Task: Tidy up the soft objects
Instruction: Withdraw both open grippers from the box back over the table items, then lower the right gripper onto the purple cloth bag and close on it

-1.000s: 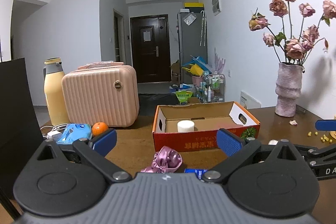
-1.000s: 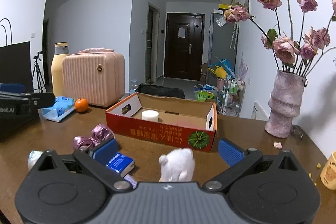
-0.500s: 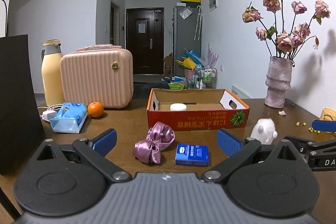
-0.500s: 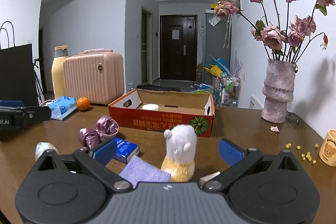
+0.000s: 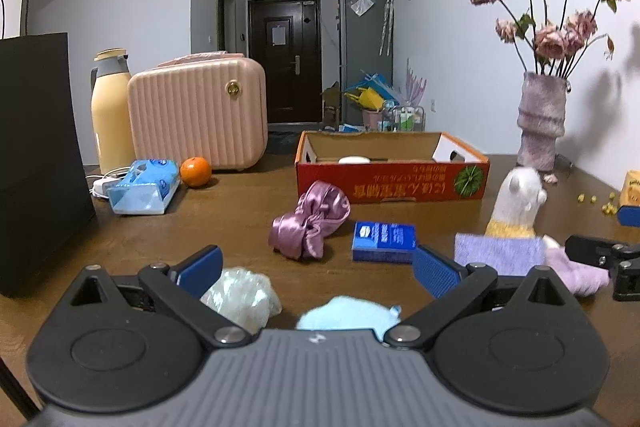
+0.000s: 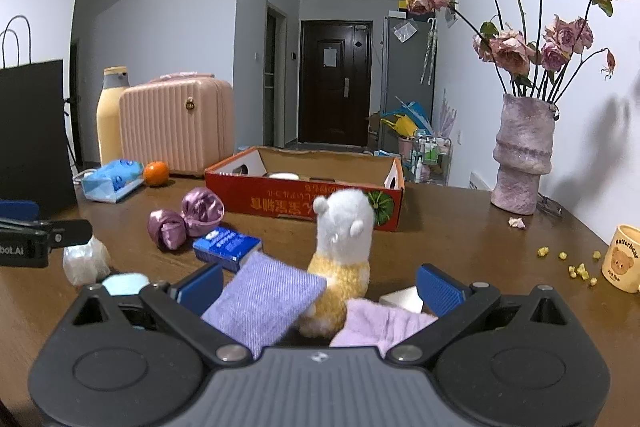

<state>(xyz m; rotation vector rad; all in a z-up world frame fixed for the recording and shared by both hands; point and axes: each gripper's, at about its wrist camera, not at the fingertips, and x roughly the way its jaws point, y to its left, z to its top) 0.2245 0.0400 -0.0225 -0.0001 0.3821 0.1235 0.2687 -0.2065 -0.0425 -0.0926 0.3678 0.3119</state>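
My left gripper point(image 5: 318, 267) is open low over the brown table point(image 5: 240, 219), with a pale shiny scrunchie point(image 5: 240, 297) and a light blue soft item point(image 5: 348, 315) between its fingers. A purple satin bow point(image 5: 310, 223) lies ahead of it. My right gripper point(image 6: 320, 285) is open too. Between its fingers stand a white and yellow plush alpaca point(image 6: 344, 251), a lilac cloth point(image 6: 264, 297) and a pink cloth point(image 6: 380, 321). The red cardboard box point(image 6: 304, 193) sits behind them, open at the top.
A blue packet point(image 5: 384, 237) lies beside the bow. At the left stand a black bag point(image 5: 36, 155), a tissue pack point(image 5: 142, 187), an orange point(image 5: 195, 171), a pink case point(image 5: 196, 115) and a yellow flask point(image 5: 110, 107). A vase of roses point(image 6: 522, 151) and a mug point(image 6: 626, 257) are at the right.
Both grippers have drawn back from the box and dipped lower. More of the near table shows now: the scrunchie, the blue item and the cloths have come into view.
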